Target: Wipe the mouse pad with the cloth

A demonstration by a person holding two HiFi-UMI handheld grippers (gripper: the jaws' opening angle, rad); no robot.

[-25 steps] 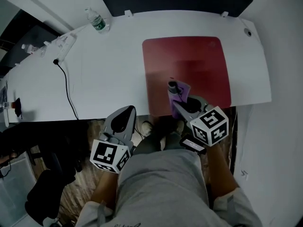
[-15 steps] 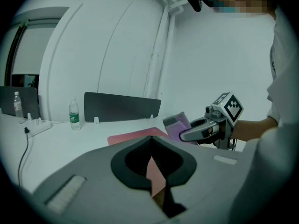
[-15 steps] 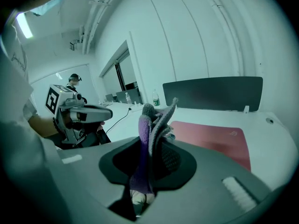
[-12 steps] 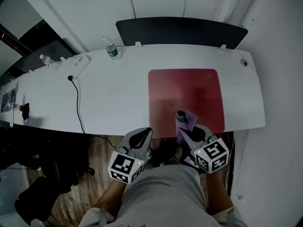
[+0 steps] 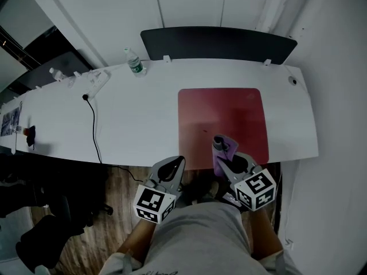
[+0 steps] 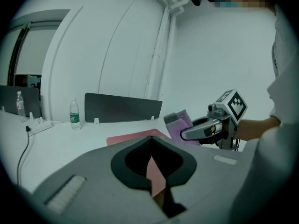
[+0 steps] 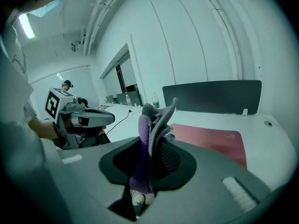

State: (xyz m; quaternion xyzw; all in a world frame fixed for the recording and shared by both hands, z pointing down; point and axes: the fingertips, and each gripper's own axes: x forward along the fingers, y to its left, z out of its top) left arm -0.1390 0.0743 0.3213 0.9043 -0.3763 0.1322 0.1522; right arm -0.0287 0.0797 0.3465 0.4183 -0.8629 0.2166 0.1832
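Note:
The red mouse pad lies on the right half of the white desk. My right gripper hovers at the pad's near edge, shut on a bunched purple cloth that sticks up from its jaws. In the right gripper view the cloth stands upright in front of the pad. My left gripper hangs off the desk's front edge, left of the pad, shut with nothing in it. From the left gripper view the right gripper and cloth show above the pad.
A dark divider panel runs along the desk's back edge. A water bottle stands at the back, with a power strip and black cable to its left. A wall is close on the right.
The head view has pulled back and shows more of the desk. The right gripper, still holding the cloth, has drawn toward the pad's near edge. The left gripper stays off the desk's front.

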